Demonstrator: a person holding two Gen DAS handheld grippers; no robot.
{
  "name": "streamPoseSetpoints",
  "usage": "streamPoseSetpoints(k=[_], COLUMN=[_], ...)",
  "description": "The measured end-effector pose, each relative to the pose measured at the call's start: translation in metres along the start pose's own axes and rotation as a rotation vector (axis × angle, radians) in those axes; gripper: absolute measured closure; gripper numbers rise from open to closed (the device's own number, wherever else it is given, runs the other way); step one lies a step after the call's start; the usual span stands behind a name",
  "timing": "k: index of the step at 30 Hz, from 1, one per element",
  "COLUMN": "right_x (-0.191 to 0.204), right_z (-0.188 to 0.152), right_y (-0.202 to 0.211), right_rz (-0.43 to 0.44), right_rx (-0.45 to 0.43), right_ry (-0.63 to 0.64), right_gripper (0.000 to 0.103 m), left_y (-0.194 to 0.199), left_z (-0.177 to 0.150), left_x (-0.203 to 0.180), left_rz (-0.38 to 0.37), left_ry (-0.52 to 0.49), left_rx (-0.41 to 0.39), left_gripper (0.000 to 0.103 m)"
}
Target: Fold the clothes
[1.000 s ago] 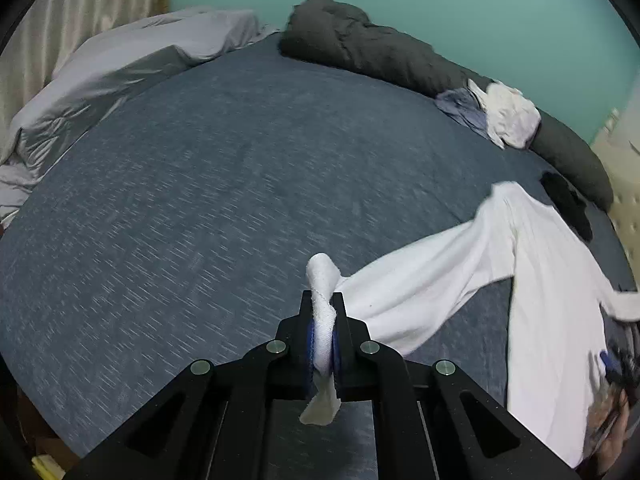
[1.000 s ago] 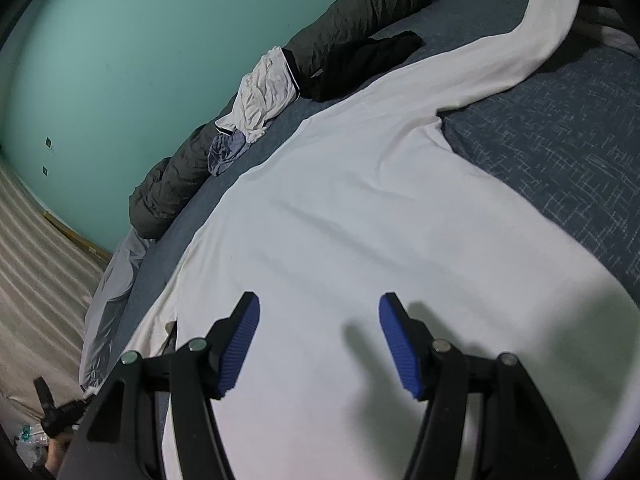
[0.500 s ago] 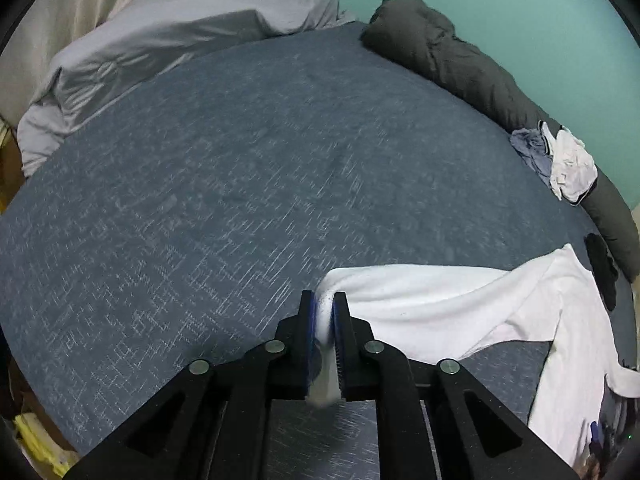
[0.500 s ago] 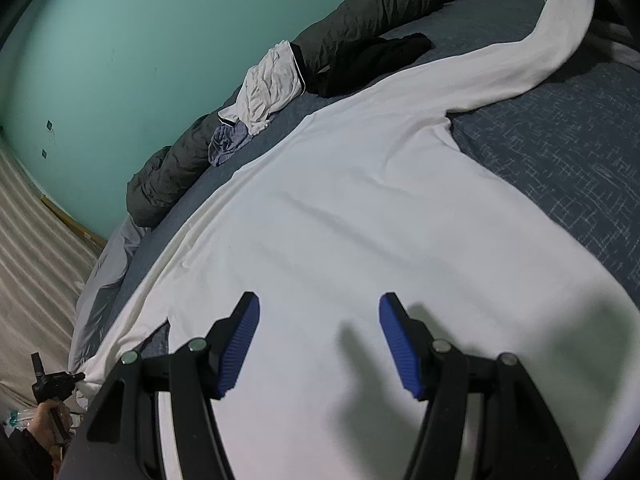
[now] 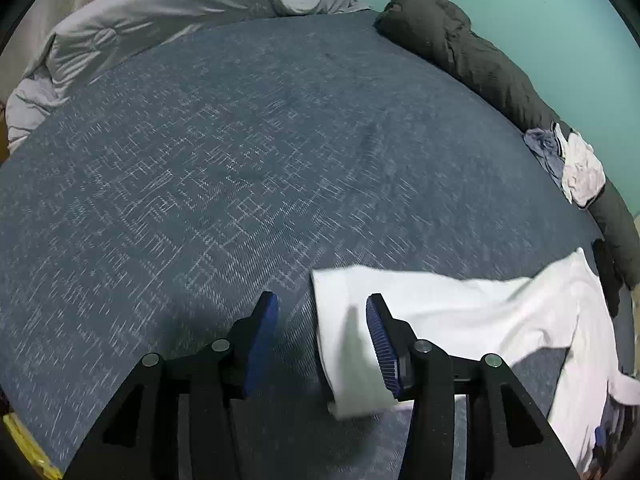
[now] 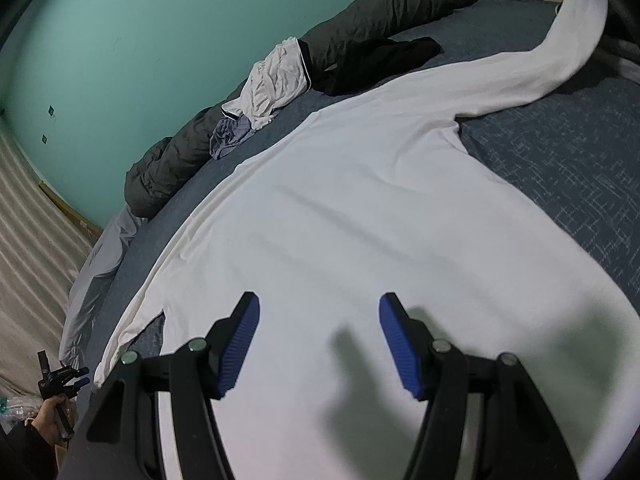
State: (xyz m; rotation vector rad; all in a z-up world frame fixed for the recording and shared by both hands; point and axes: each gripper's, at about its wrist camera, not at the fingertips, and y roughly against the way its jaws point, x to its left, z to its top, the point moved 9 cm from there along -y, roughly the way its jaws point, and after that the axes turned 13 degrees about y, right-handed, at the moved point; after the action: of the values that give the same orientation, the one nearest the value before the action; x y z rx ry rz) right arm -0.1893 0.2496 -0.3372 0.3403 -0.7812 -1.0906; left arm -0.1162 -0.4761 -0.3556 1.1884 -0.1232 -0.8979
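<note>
The white long-sleeved shirt point(image 6: 360, 232) lies spread flat on the blue bedspread point(image 5: 200, 160), body filling the middle of the right wrist view, one sleeve trailing to the upper right of that frame and the other running down to the lower left. In the left wrist view that second sleeve point(image 5: 400, 296) stretches in from the right edge and ends at the lower middle, its cuff lying between the left gripper's point(image 5: 322, 318) blue pads, close against the right-hand one. That claw stands wide and clamps nothing. The right gripper point(image 6: 320, 320) is also spread wide, hanging over the shirt's body at the lower middle of its frame, holding nothing.

By my reading the step in hand is laying the shirt out, with the sleeve set down straight. Such a spread suits a shirt being smoothed for folding, though it would equally suit one opened out again, so I would not go further. If folding follows, a sleeve needs pinching near its cuff and carrying across the body without dragging the flat cloth.

The left wrist view alone shows the cuff and the grey pillows point(image 5: 160, 12) at upper left. The right wrist view alone shows the whole body of the shirt, a black garment point(image 6: 384, 60) near its shoulder, and a hand point(image 6: 50, 416) with the other tool at lower left. Both show the dark rolled quilt point(image 6: 360, 28) and the crumpled pale clothes point(image 6: 276, 84) on it.
</note>
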Motion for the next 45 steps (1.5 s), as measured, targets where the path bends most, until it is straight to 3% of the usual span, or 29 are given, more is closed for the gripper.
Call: streamPoseSetpoints(k=[5,8,12,14,18,27,30,34,38,42,45], right_x=[0.004,0.005,0.005,0.006,0.008,0.012,0.011,0.014,0.019,0.025,0.029], right_z=[0.0,-0.001,-0.003,-0.004,-0.006,-0.008,-0.009,-0.01,-0.01,-0.01,-0.009], right_y=[-0.003,-0.005,-0.009,-0.01,-0.011,-0.013,-0.015,-0.018,-0.017,-0.015,-0.013], right_rz=[-0.008,-0.012,-0.014,-0.013,-0.016,-0.024,-0.028,-0.023,-0.012,-0.007,-0.002], right_rx=[0.003,0.009,0.017,0.021,0.026,0.034,0.038,0.043,0.04,0.032,0.026], right_ry=[0.021,0.028,0.03,0.03,0.036,0.063,0.068,0.074,0.086,0.096,0.104], right_gripper=[0.04,0.04,0.04,0.04,0.04,0.04,0.04,0.04,0.04,0.04,0.04], left_y=[-0.022,-0.026,-0.021,-0.004,0.022,-0.019,-0.024,-0.013,-0.014,-0.021,-0.032], left_z=[0.008,0.007,0.011,0.029,0.067,0.097,0.106,0.097,0.075,0.05,0.043], left_x=[-0.005,-0.012,-0.021,-0.023,-0.021,-0.021,-0.016,0.0,0.01,0.007,0.007], left_rz=[0.006,0.008,0.025,0.02,0.015,0.032,0.034,0.027,-0.059,-0.065,-0.079], left_ry=[-0.047,-0.092,-0.16,-0.147,-0.105,-0.066,-0.044,-0.014,0.002,-0.058,-0.046], left_rx=[0.019,0.028,0.007,-0.057,-0.143,-0.084,-0.098,-0.097,-0.035,0.012,0.046], left_gripper=[0.054,0.092,0.097,0.098,0.098,0.097,0.089,0.084,0.058,0.057,0.058])
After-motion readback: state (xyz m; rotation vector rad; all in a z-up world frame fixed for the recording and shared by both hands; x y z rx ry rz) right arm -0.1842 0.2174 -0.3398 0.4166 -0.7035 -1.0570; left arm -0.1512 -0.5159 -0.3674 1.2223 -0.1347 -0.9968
